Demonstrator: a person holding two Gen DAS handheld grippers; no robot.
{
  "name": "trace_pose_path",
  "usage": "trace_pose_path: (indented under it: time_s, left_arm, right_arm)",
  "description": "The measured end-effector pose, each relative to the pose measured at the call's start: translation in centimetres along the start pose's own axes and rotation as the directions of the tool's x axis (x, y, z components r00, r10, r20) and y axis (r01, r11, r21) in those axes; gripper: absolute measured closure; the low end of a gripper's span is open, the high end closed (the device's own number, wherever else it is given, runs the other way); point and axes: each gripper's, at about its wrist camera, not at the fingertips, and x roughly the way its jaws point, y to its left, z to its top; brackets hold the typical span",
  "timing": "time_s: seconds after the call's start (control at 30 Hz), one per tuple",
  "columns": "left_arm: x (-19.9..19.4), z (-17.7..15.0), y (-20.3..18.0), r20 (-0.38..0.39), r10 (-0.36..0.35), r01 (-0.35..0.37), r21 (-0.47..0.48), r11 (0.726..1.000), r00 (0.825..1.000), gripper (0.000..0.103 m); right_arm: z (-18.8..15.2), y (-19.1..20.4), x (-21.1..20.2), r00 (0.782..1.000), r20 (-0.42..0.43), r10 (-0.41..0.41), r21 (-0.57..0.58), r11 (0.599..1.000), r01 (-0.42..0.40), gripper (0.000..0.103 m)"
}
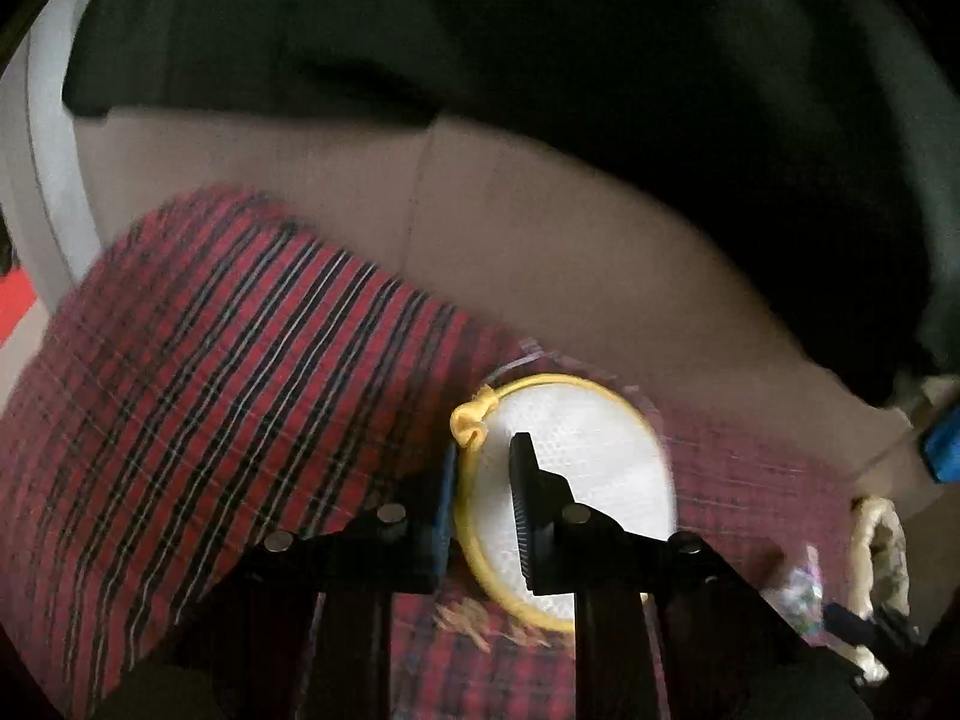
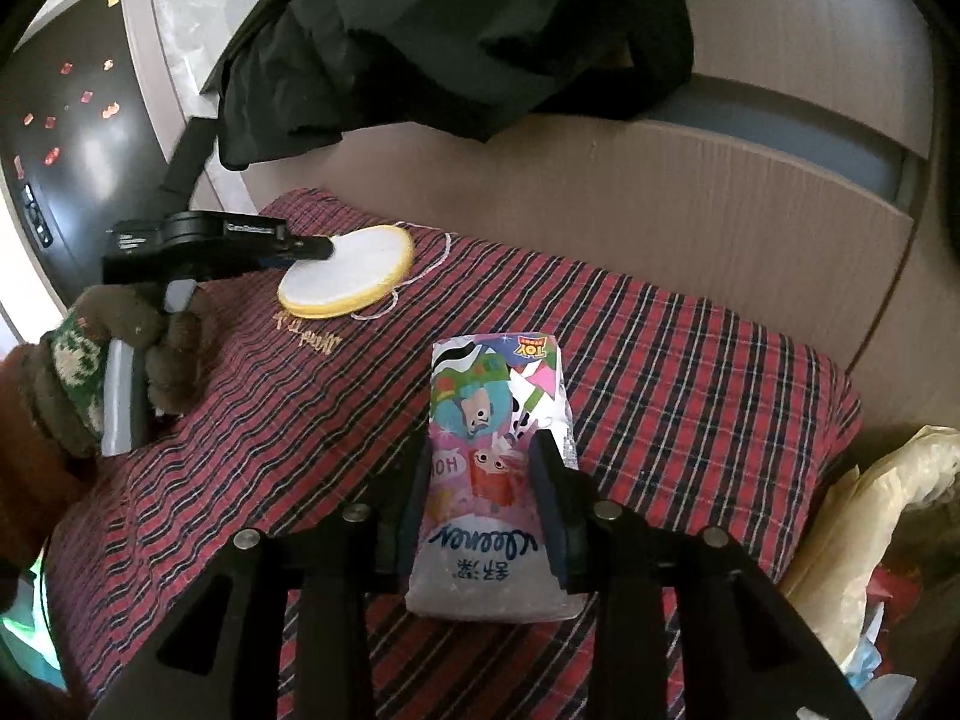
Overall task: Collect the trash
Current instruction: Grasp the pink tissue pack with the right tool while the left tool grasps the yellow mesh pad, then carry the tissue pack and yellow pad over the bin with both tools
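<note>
We see two pieces of trash lying on a red plaid cloth (image 2: 690, 372). The first is a round white pad with a yellow rim (image 1: 588, 468), a yellow knot at its edge; in the right wrist view it lies flat toward the far left part of the cloth (image 2: 351, 276). The left gripper (image 1: 486, 504) has its jaws closed on the near edge of this pad, one finger on top of the white face and the other under the yellow rim. A gloved hand (image 2: 114, 354) holds that gripper's handle, its knuckles just above the cloth.

The second piece is a small tissue pack (image 2: 498, 468) printed with bright cartoon figures, lying near the middle of the cloth, well apart from the pad. The right gripper (image 2: 486, 516) straddles it: the jaws stand on either side of the pack, close to its flanks, and we cannot tell whether the pads press on it.

The cloth covers a raised, cushion-like surface. Behind it stands a brown cardboard panel (image 2: 720, 192), with a black garment (image 2: 480, 30) draped above. To the right of the cloth we see a crumpled pale plastic bag (image 2: 888, 516). At far left a dark panel (image 2: 66, 138) carries small red and orange marks.
</note>
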Motion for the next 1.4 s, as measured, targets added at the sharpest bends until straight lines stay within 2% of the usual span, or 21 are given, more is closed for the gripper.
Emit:
trace_pose_path:
  time_s: [0.13, 0.3, 0.4, 0.5, 0.53, 0.63, 0.73, 0.8, 1.0, 1.13, 1.3, 1.4]
  left_arm:
    - [-3.5, -1.0, -3.4, 0.038, -0.11, 0.107, 0.072, 0.992, 0.993, 0.086]
    - [-4.2, -1.8, -6.2, -0.014, -0.219, 0.219, 0.108, 0.97, 0.976, 0.084]
    - [-3.7, -2.1, -7.3, -0.031, -0.203, 0.206, 0.116, 0.972, 0.979, 0.084]
    - [-2.7, -2.1, -7.9, -0.034, -0.173, 0.175, 0.083, 0.981, 0.984, 0.086]
    - [-2.3, -2.1, -7.9, -0.029, -0.156, 0.158, 0.074, 0.985, 0.987, 0.089]
    - [-2.4, -2.7, -7.7, -0.01, -0.132, 0.133, 0.062, 0.989, 0.991, 0.089]
    - [-4.7, -3.8, -7.5, 0.034, -0.105, 0.102, 0.06, 0.993, 0.994, 0.089]
    - [-6.3, -4.7, -7.5, 0.06, -0.094, 0.091, 0.061, 0.994, 0.994, 0.089]
    - [-10.9, -7.3, -6.5, 0.094, -0.098, 0.093, 0.051, 0.994, 0.991, 0.089]
    - [-12.0, -8.5, -5.6, 0.114, -0.07, 0.066, 0.037, 0.997, 0.991, 0.089]
    - [-12.5, -9.8, -5.2, 0.129, -0.064, 0.06, 0.028, 0.998, 0.99, 0.089]
    - [-12.6, -10.3, -5.0, 0.131, -0.067, 0.065, 0.015, 0.998, 0.989, 0.089]
  right_arm:
    - [-0.2, 0.0, 0.1, 1.0, 0.004, 0.004, 0.002, 1.0, -0.004, 0.07]
    - [-0.5, -0.4, 0.0, 1.0, 0.009, 0.021, 0.036, 0.999, -0.022, 0.07]
    - [-0.7, -0.7, -0.3, 0.999, 0.014, 0.029, 0.053, 0.998, -0.03, 0.07]
    - [-0.9, -0.6, -0.5, 1.0, 0.016, 0.022, 0.046, 0.999, -0.023, 0.07]
    - [-0.9, -0.5, -0.5, 1.0, 0.015, 0.016, 0.04, 0.999, -0.017, 0.07]
    - [-0.8, 0.3, -0.7, 1.0, 0.007, 0.002, -0.009, 1.0, -0.002, 0.066]
    - [-0.9, 0.9, -1.2, 0.999, 0.032, 0.009, -0.056, 0.998, -0.007, 0.063]
    - [-0.8, 1.0, -1.4, 0.999, 0.04, -0.018, -0.067, 0.998, 0.02, 0.063]
    - [-0.2, 0.4, -0.1, 0.998, 0.005, -0.06, -0.05, 0.997, 0.06, 0.062]
    - [-0.1, 0.0, 1.1, 0.999, -0.025, -0.04, -0.026, 0.999, 0.039, 0.057]
    - [0.2, 1.1, 2.0, 0.998, -0.044, -0.034, -0.069, 0.997, 0.031, 0.054]
    - [-0.1, 1.8, 2.8, 0.997, -0.071, -0.018, -0.109, 0.994, 0.01, 0.047]
